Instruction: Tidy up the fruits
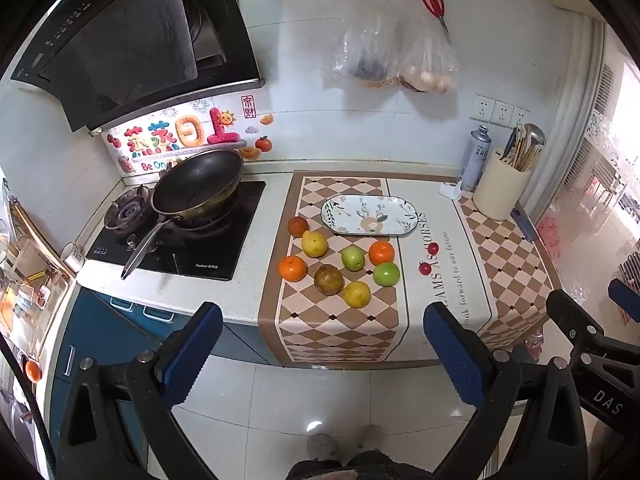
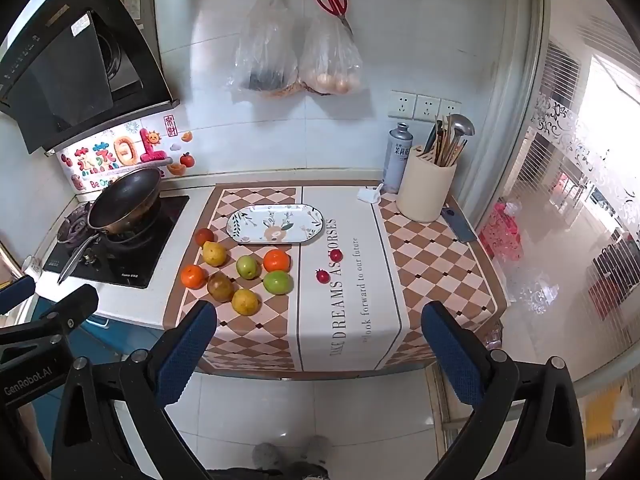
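Observation:
Several fruits lie on the checkered mat: two oranges (image 1: 293,268) (image 1: 381,253), yellow pears (image 1: 314,243) (image 1: 356,294), a brown pear (image 1: 329,279), green apples (image 1: 386,274) (image 1: 353,258), a dark red fruit (image 1: 298,225) and two small red fruits (image 1: 425,268) (image 1: 433,247). An empty oval patterned plate (image 1: 369,215) sits behind them; it also shows in the right wrist view (image 2: 275,223). My left gripper (image 1: 322,354) is open and empty, held back over the floor before the counter. My right gripper (image 2: 318,354) is open and empty too, to its right.
A wok (image 1: 198,188) sits on the stove (image 1: 176,240) at left under the range hood (image 1: 132,40). A utensil holder (image 1: 504,188), a spray can (image 1: 476,158) and a phone (image 2: 459,224) stand at right. Bags (image 1: 392,56) and scissors (image 1: 436,4) hang on the wall.

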{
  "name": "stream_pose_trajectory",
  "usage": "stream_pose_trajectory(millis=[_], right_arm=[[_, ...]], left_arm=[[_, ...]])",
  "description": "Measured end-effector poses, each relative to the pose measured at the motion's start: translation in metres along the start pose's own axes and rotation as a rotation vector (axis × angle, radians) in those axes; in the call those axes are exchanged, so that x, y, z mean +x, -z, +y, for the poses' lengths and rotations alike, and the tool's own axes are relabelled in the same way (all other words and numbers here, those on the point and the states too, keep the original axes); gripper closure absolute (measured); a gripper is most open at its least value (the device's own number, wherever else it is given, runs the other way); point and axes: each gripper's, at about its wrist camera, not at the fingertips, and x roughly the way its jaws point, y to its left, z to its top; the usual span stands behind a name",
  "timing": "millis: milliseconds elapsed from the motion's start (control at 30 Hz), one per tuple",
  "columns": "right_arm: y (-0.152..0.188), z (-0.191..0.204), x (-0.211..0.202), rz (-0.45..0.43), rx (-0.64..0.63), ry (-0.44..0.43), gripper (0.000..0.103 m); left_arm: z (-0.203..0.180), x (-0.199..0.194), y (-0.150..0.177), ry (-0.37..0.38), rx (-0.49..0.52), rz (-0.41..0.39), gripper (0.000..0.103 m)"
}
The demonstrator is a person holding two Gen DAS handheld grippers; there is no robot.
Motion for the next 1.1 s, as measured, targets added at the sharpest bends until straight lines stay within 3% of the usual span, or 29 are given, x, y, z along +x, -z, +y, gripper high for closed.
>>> stream_pose_trajectory(millis=[1100], right_arm=[[-0.001, 0.010, -0.016, 0.002, -0.002, -0.021, 0.000]], left_arm=[[0.003, -0.014, -0.007, -0.008, -0.003, -0.015, 0.000]])
